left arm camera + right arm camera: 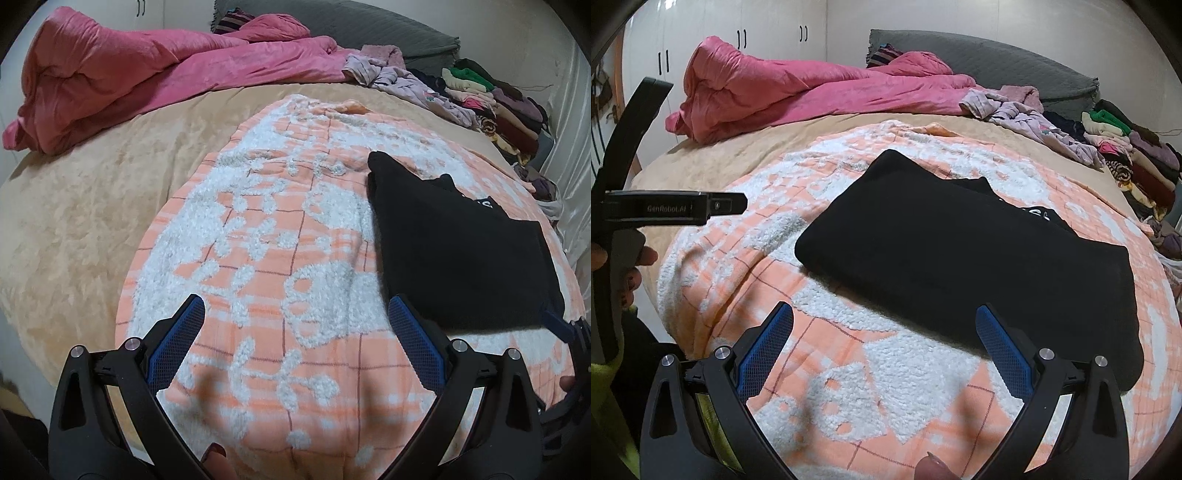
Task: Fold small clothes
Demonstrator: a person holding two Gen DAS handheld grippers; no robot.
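Lying folded on the orange-and-white tufted blanket [871,376]: a black garment [960,258], white lettering just showing along its far fold, long axis running from far-left to near-right across the right wrist view. Hovering just short of its near edge, right gripper [884,350] spread wide, holding nothing, right finger [1001,354] overlapping the cloth's near hem in the picture, though whether touching cannot be told. Hanging further off to the left, left gripper [295,339] likewise gaping and empty, garment [461,251] sitting off to the right of its fingers, only its right finger [413,343] near the near-left corner. Judging by this, right hand being the nearer for the next fold or lift. Waiting at the far right: a folded clothes stack [1134,162] and unfolded lilac clothes [1027,118], beside a pink duvet [812,92].
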